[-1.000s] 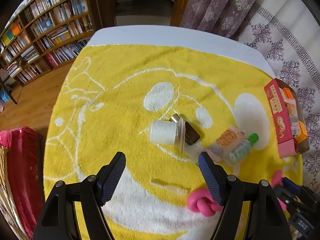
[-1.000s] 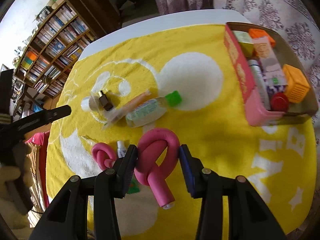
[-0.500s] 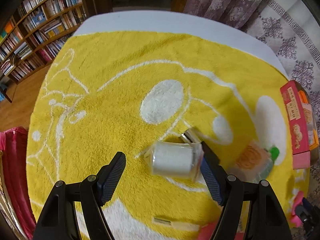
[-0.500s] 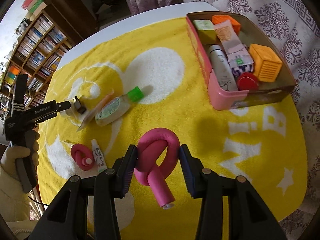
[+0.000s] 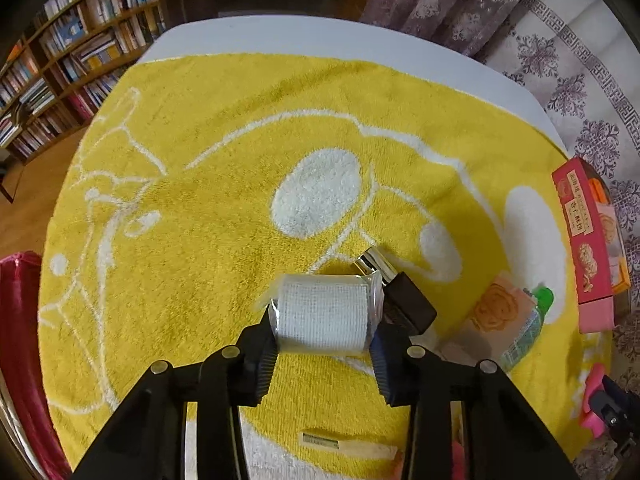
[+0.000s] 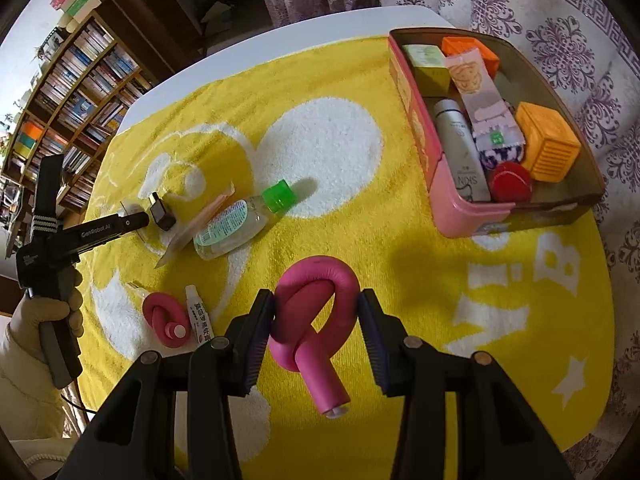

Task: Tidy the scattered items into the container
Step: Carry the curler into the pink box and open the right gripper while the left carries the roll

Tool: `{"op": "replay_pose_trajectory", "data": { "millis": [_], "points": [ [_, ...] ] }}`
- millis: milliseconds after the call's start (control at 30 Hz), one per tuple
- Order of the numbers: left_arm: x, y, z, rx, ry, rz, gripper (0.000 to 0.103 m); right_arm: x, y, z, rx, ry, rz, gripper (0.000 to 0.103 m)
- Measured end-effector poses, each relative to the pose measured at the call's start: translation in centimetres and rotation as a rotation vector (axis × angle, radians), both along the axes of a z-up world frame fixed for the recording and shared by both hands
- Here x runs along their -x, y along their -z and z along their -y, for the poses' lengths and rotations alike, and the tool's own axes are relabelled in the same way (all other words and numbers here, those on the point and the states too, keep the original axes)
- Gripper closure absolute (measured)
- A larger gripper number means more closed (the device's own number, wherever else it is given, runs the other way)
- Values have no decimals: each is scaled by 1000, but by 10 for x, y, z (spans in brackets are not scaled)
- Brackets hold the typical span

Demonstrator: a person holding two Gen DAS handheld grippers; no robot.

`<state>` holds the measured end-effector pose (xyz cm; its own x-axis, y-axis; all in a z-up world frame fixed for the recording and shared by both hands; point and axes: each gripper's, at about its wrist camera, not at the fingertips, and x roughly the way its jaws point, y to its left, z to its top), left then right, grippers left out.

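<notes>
Fingers of left gripper [image 5: 323,334] have just closed onto the gauze roll [image 5: 323,312]; right gripper [image 6: 316,320] still clamps pink curler [image 6: 316,316].

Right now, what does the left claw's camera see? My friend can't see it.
The left claw pinches a white gauze roll on a yellow towel, its jaws having just closed. A small dark bottle lies right behind the roll, and a pink box sits far right.

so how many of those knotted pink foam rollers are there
2: one pink foam roller clamped in the right gripper, a smaller one on the yellow towel beside a white tube. Others could be hidden.
</notes>
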<state>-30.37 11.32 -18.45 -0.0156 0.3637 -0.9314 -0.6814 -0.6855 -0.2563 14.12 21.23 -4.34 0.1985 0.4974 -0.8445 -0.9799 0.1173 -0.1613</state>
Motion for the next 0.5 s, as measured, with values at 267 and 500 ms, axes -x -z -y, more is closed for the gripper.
{"op": "replay_pose_trajectory", "data": {
  "millis": [267,500],
  "points": [
    [-14,-44,6,-39,-53,-44,61,-3,-15,-3,-14,-80,-12,56],
    [-49,-97,-5,-93,-55,-84,61,-22,-37,8,-48,-145,-27,56]
  ]
}}
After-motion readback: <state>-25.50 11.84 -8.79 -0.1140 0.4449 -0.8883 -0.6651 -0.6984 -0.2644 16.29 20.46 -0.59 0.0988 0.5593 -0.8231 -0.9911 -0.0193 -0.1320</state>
